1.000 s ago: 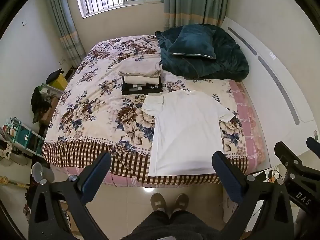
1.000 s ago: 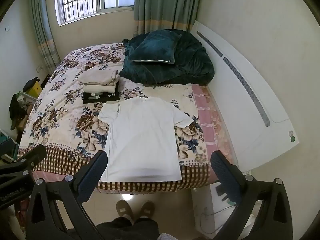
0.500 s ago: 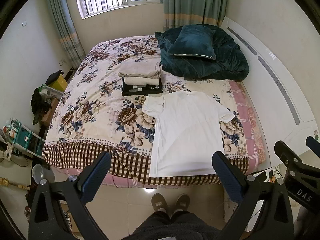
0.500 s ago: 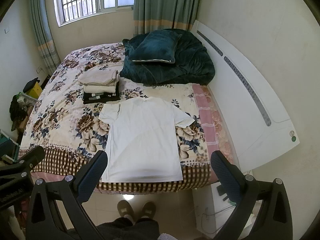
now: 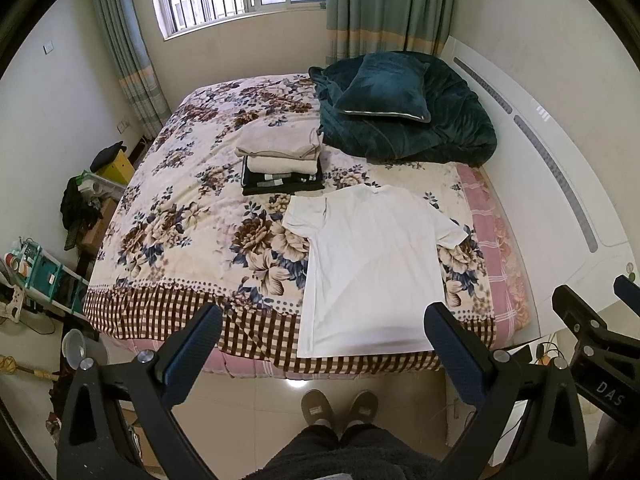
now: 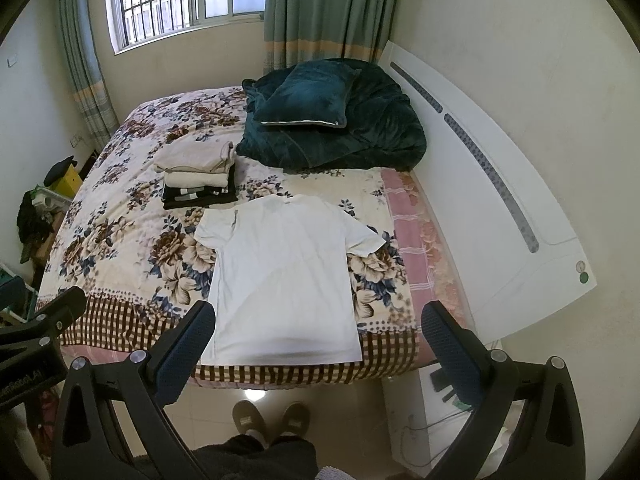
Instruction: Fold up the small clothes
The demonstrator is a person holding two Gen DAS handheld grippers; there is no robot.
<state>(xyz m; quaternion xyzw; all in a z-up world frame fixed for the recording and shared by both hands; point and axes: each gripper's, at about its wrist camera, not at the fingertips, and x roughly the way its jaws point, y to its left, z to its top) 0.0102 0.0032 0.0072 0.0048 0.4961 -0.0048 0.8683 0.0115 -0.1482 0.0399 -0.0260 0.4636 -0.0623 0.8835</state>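
I see the white T-shirt (image 5: 372, 268) spread flat at the near edge of the bed (image 5: 180, 240), its hem toward me. My left gripper (image 5: 322, 332) and right gripper (image 6: 318, 330) hang above the floor — fingers spread wide, holding nothing. A folded stack (image 5: 280, 160) lies just beyond the shirt.

Bed (image 5: 180, 216): T-shirt (image 5: 372, 268) flat at near edge, right of centre. Stack of folded clothes (image 5: 280, 160) just behind its left sleeve. Pillow (image 5: 382, 88) on heaped blanket (image 5: 440, 132), far right, against headboard (image 5: 560, 184).
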